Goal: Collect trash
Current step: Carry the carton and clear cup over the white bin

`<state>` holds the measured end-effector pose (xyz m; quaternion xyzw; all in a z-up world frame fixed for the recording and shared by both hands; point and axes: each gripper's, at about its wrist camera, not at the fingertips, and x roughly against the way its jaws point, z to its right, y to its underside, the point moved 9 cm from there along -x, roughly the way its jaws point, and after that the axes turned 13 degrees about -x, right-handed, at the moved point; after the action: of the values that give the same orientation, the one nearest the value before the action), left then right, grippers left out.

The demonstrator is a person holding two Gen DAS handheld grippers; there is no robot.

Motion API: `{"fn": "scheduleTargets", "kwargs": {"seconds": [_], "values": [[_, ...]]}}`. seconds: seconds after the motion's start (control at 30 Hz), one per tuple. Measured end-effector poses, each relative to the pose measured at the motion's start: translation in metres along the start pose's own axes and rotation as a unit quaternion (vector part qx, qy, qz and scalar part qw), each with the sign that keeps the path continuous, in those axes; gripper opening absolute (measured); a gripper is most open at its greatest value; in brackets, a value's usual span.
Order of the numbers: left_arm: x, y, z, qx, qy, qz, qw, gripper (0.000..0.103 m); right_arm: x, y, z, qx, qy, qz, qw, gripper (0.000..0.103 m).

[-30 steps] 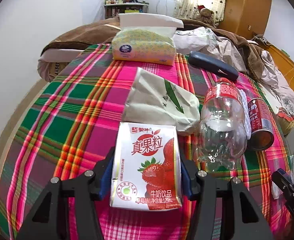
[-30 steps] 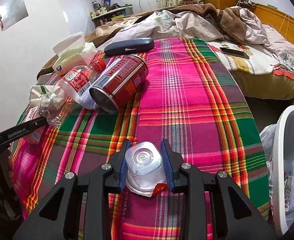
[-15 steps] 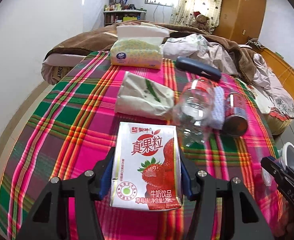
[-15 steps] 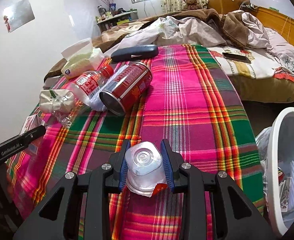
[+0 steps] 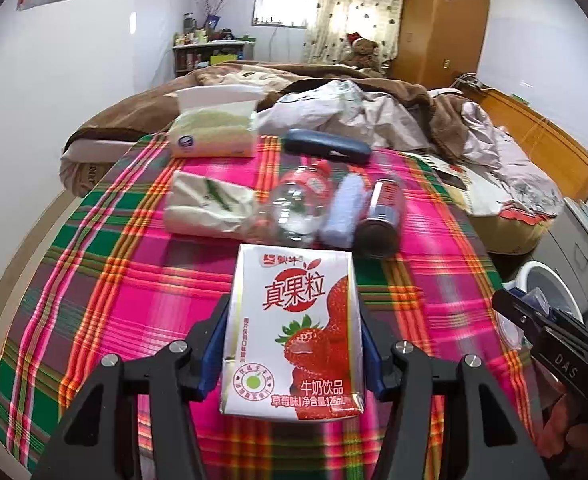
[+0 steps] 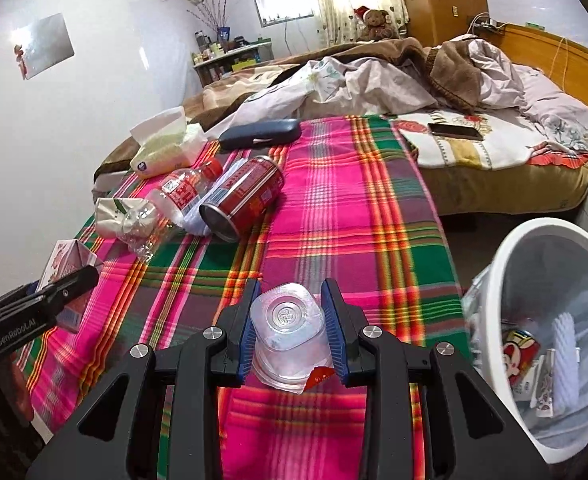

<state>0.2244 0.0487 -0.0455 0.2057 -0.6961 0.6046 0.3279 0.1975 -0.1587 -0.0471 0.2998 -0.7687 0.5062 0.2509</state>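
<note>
Plaid bedspread (image 6: 333, 200) fills both views. Left gripper (image 5: 294, 344) pinches a strawberry milk carton (image 5: 292, 332); right gripper (image 6: 290, 324) clamps a clear plastic cup (image 6: 288, 332). White bin (image 6: 533, 320), lower right, already holds wrappers. Bottle (image 6: 174, 200), red can (image 6: 242, 196) and paper bag (image 5: 206, 208) remain, centre left.

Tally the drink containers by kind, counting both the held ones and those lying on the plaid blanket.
Cartons: 1, strawberry milk carton
Clear plastic cups: 1, plastic cup
Plastic bottles: 1, clear bottle
Cans: 1, red can
Total: 4
</note>
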Motion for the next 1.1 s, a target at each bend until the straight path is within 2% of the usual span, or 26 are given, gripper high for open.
{"fn": "scheduleTargets", "kwargs": {"seconds": [0.6,1.1], "values": [[0.026,-0.017,0.104,-0.071,0.051,0.030,0.9957,0.058,0.046,-0.017,0.058,-0.034,0.017,0.049,0.998,0.032],[0.033,-0.035,0.211,-0.141,0.113,0.048,0.9824,0.058,0.085,-0.033,0.130,-0.071,0.061,0.088,0.992,0.032]]}}
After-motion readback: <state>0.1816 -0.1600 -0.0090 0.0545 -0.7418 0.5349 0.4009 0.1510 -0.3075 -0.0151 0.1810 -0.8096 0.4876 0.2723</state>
